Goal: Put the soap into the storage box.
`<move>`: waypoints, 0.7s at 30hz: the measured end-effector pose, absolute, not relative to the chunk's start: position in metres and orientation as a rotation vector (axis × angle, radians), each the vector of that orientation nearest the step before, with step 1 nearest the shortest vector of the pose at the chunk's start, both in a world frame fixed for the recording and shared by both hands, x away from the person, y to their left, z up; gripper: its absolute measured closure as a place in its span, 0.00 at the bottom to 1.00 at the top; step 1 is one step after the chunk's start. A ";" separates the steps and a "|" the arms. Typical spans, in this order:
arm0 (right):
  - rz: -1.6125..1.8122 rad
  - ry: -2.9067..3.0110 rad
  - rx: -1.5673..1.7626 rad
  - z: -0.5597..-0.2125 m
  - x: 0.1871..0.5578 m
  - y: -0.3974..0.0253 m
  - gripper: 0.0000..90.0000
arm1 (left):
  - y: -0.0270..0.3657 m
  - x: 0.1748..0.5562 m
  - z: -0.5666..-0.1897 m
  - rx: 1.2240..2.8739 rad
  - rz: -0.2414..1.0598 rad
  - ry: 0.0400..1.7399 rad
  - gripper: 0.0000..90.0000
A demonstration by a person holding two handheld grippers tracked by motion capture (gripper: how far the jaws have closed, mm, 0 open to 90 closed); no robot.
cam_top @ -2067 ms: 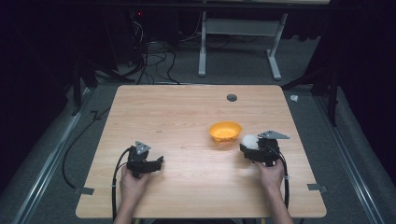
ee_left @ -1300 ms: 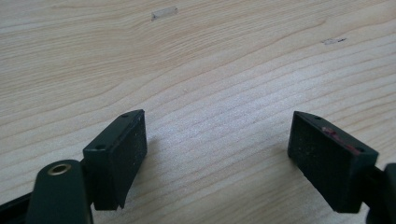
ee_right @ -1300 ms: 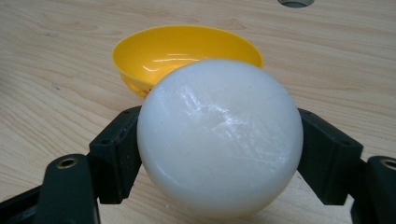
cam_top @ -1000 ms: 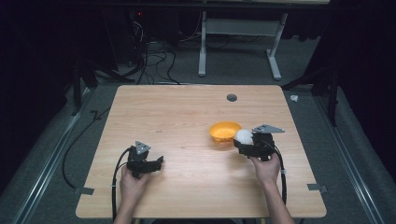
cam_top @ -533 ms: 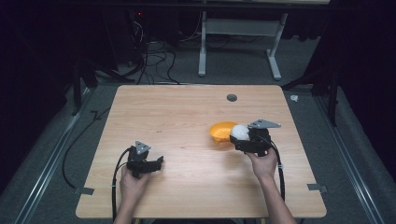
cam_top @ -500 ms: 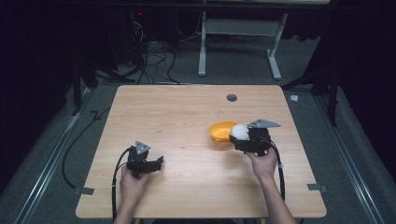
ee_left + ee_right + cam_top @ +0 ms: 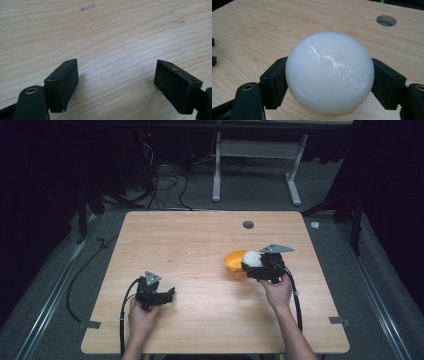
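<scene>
White, glossy, smooth ball (image 7: 329, 72) sits clamped across its widest part in the right gripper (image 7: 255, 265), over the orange bowl's (image 7: 233, 262) edge. Probably slippery, rigid. Left gripper (image 7: 159, 295) rests open, empty, on the wooden table (image 7: 200, 240).

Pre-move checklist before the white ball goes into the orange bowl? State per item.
1. Grip: right hand-held gripper has a jaw on each side of the white ball: ok.
2. Target: orange bowl sits upright on the table, its visible part empty: ok.
3. Alignment: in the high view the ball overlaps the bowl's right rim, not its centre: not ok.
4. Height of the ball above the bowl: cannot tell.
5. Left hand-held gripper open, empty, well apart from the bowl: ok.
</scene>
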State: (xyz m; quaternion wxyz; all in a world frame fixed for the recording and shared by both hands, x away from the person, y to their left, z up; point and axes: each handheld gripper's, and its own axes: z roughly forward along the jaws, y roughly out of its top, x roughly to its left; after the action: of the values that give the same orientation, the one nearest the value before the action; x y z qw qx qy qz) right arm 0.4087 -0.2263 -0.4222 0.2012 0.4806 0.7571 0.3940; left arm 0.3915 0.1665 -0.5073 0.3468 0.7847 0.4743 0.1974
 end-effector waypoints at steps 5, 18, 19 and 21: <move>1.096 2.122 1.331 -0.420 0.413 -0.222 0.28 | 0.166 0.392 -0.507 2.034 0.514 1.230 0.22; 1.086 2.135 1.330 -0.418 0.427 -0.214 0.28 | 0.166 0.392 -0.507 2.036 0.511 1.229 0.22; 1.083 2.138 1.325 -0.418 0.428 -0.214 0.28 | 0.166 0.392 -0.507 2.036 0.511 1.228 0.22; 1.079 2.140 1.331 -0.419 0.430 -0.211 0.28 | 0.166 0.391 -0.507 2.037 0.511 1.228 0.22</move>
State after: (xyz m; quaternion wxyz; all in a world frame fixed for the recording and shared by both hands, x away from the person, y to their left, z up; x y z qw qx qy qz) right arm 0.4298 -0.2108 -0.4189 0.1987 0.4759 0.7651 0.3856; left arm 0.3915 0.1665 -0.5073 0.3471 0.7852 0.4735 0.1970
